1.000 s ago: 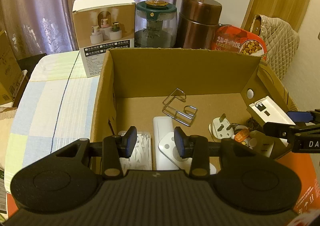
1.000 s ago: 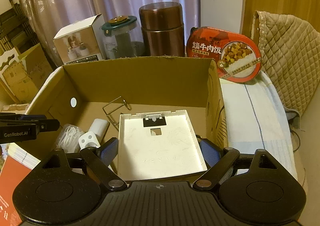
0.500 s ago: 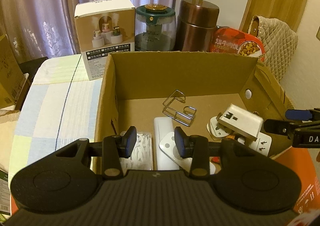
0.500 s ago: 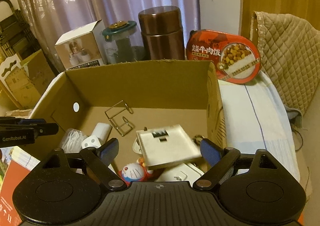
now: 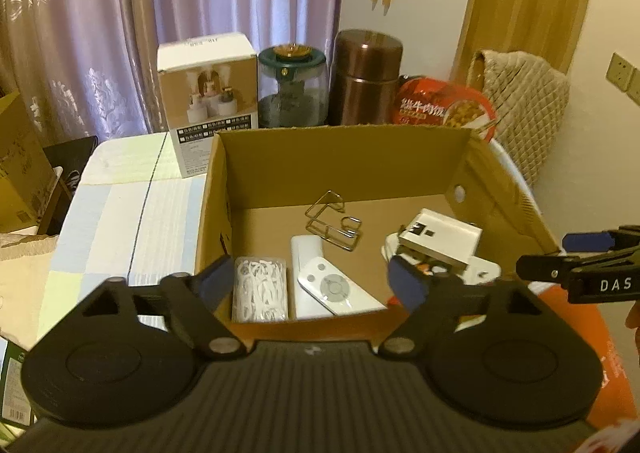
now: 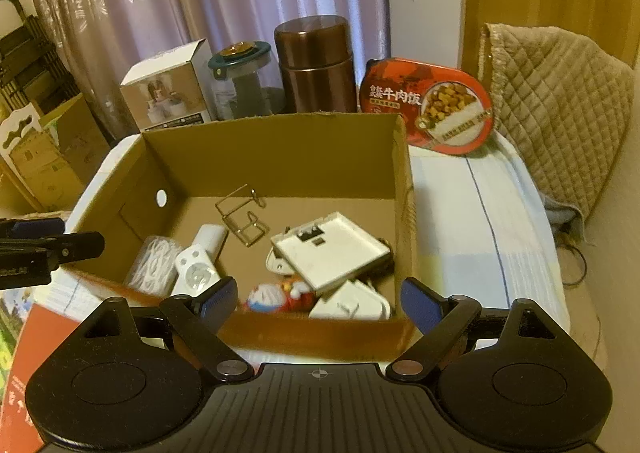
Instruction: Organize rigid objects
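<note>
An open cardboard box (image 5: 340, 157) (image 6: 276, 153) stands on the table. In it lie a flat white plastic case (image 6: 330, 249) (image 5: 440, 241), tilted on a Doraemon figure (image 6: 276, 299) and white plugs, a wire holder (image 5: 332, 225) (image 6: 242, 219), two white remotes (image 5: 332, 289) (image 6: 198, 273) and a bag of white cord (image 5: 260, 289) (image 6: 152, 261). My left gripper (image 5: 312, 281) is open and empty at the box's near wall. My right gripper (image 6: 318, 301) is open and empty, at the near wall.
Behind the box stand a white product carton (image 5: 208, 101), a green-lidded glass jar (image 5: 292, 85), a brown metal canister (image 5: 366, 77) and a red meal tub (image 6: 428, 105). A quilted cushion (image 6: 560, 105) lies at right. The striped tablecloth (image 5: 120, 221) shows on both sides.
The white case left my right gripper and dropped into the box. Both grippers pulled back from the box. My left gripper's jaws opened wide.
</note>
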The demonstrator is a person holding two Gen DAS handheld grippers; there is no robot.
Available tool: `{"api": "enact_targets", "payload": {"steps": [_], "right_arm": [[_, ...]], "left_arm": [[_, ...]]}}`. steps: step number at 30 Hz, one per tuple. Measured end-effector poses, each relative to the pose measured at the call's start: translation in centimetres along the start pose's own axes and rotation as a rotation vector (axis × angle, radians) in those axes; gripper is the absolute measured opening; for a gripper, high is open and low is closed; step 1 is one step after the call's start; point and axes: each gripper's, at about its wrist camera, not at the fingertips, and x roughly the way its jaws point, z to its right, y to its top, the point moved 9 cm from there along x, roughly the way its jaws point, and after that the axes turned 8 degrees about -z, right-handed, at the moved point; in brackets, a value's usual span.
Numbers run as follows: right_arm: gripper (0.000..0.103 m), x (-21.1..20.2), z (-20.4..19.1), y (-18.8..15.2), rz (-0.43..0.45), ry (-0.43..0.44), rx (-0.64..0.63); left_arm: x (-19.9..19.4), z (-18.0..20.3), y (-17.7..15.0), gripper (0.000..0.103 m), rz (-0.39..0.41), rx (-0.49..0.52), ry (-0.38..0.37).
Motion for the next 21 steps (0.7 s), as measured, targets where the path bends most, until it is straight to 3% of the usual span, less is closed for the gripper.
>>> {"api": "enact_targets", "payload": {"steps": [8,17,21], "right_arm": [[0.086,-5.1,-0.6,-3.0,0.002,0.016,0.026],[0.086,-11.0,-1.5,-7.5,0.03,0.013,0.026],[0.086,-13.9,-2.1,-9.6,0.083,-0.001,-0.012]], "left_arm": [[-6.0,1.3,-2.7,0.1,0.036,-0.03,-0.015],[-12.5,2.4,-7.2,0.1,0.067,-0.061,0.012],[-15.4,2.9,-8.8,0.1,0.098,-0.066,0.013]]}}
